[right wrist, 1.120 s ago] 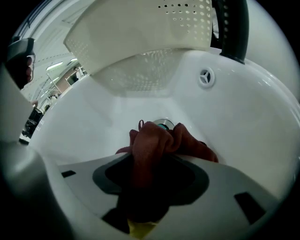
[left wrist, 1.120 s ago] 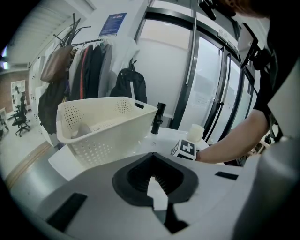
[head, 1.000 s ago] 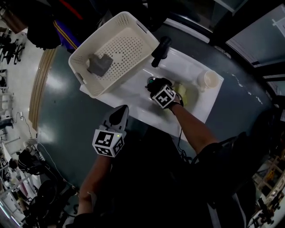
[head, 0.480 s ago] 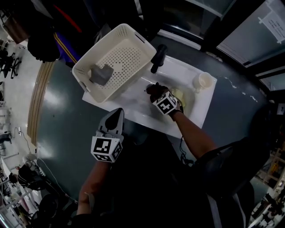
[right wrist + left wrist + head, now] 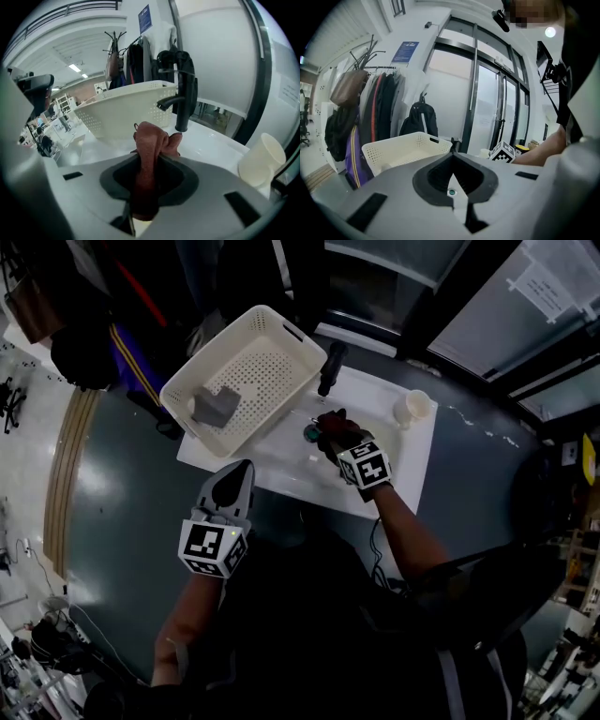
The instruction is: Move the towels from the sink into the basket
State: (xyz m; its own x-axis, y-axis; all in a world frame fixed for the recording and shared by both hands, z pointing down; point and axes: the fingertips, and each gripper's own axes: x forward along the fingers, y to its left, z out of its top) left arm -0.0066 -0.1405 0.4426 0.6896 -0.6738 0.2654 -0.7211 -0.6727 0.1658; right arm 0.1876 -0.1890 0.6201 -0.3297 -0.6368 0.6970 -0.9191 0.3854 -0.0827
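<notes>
Rust-red towel pinched in the right claw, jaws just closed in on the cloth and pressing it. Crumpled tuft standing up past the tips, the rest trailing back into the claw's dark hollow. Held clear above the white sink at the centre of the head view, just right of the basket.

Directly behind the towel, black faucet. At lower right of the right gripper view, white cup on the sink's white surround.

Cream perforated basket at upper left of the head view, resting partly over the sink's left end. Folded grey towel already lying inside, near the basket's left wall.

Left claw below and left of centre in the head view, jaws together with nothing between them. Pointed toward the basket, above the dark grey-green counter, just beside the sink's near edge.

Coats hanging beyond the basket at the left of the left gripper view.
</notes>
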